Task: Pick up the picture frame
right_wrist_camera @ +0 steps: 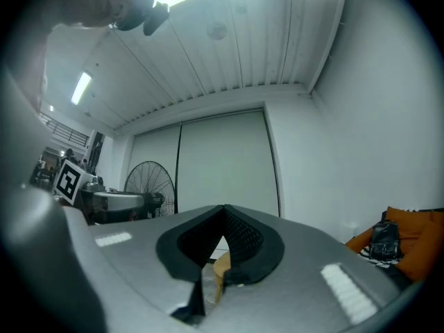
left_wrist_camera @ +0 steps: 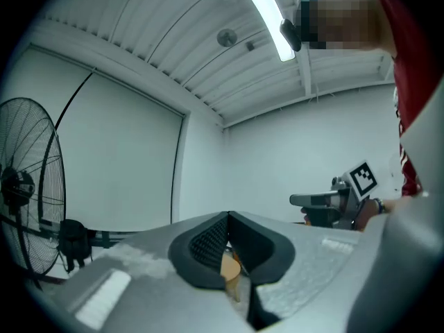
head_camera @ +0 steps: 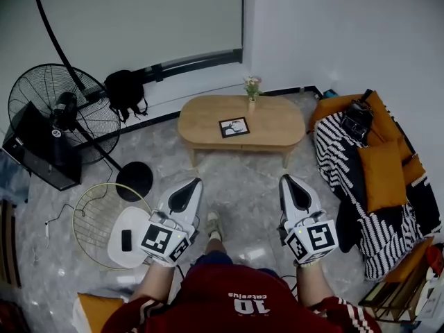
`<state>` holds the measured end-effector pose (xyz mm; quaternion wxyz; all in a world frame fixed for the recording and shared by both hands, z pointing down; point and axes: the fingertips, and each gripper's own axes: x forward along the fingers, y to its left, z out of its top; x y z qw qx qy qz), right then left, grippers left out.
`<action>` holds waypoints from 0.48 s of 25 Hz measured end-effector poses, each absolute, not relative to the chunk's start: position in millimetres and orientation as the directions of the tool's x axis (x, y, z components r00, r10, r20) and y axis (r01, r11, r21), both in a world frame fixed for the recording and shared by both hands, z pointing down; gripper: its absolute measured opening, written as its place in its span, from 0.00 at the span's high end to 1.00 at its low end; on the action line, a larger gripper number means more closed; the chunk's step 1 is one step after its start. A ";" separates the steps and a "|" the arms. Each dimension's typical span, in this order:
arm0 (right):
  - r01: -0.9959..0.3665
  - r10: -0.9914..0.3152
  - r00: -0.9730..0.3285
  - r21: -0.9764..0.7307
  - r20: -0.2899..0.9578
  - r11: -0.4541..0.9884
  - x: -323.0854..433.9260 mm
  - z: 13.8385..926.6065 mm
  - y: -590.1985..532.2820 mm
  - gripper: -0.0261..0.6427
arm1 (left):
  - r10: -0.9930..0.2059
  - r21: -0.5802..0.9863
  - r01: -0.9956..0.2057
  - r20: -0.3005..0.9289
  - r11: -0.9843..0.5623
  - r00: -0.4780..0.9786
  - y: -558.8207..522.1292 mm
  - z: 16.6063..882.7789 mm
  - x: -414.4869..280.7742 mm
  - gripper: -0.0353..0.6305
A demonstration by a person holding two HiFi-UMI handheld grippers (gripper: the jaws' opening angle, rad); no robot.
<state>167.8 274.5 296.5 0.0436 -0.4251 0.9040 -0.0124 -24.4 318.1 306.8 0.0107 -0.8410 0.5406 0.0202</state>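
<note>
The picture frame, dark-edged with a pale picture, lies flat on the middle of an oval wooden coffee table across the floor from me. Both grippers are held level at waist height, well short of the table and pointing toward it. My left gripper has its jaws closed together with nothing between them, as its own view shows. My right gripper is likewise closed and empty. Only a sliver of the tan table shows below the jaws in both gripper views; the frame is hidden there.
A small vase of flowers stands on the table behind the frame. A sofa with a striped throw and orange cushions is at the right. At the left stand a large floor fan, a wire basket and a white stool with a phone.
</note>
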 end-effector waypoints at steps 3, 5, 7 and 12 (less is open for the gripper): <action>-0.764 -0.766 -0.640 -0.054 -0.061 0.643 165.8 299.3 266.1 0.97 | -0.909 0.016 -0.909 -0.045 -0.416 0.415 308.3 311.1 -24.4 0.94; -0.765 -0.767 -0.639 -0.055 -0.059 0.642 164.9 299.7 257.9 0.97 | -0.908 0.025 -0.908 -0.043 -0.418 0.417 298.6 312.8 -24.9 0.94; -0.769 -0.771 -0.635 -0.054 -0.053 0.637 162.9 300.4 247.1 0.97 | -0.906 0.034 -0.906 -0.039 -0.422 0.421 286.9 314.3 -26.7 0.94; -0.775 -0.777 -0.629 -0.047 -0.029 0.630 156.4 305.2 214.7 0.97 | -0.905 0.061 -0.903 -0.033 -0.425 0.424 246.8 322.2 -36.1 0.94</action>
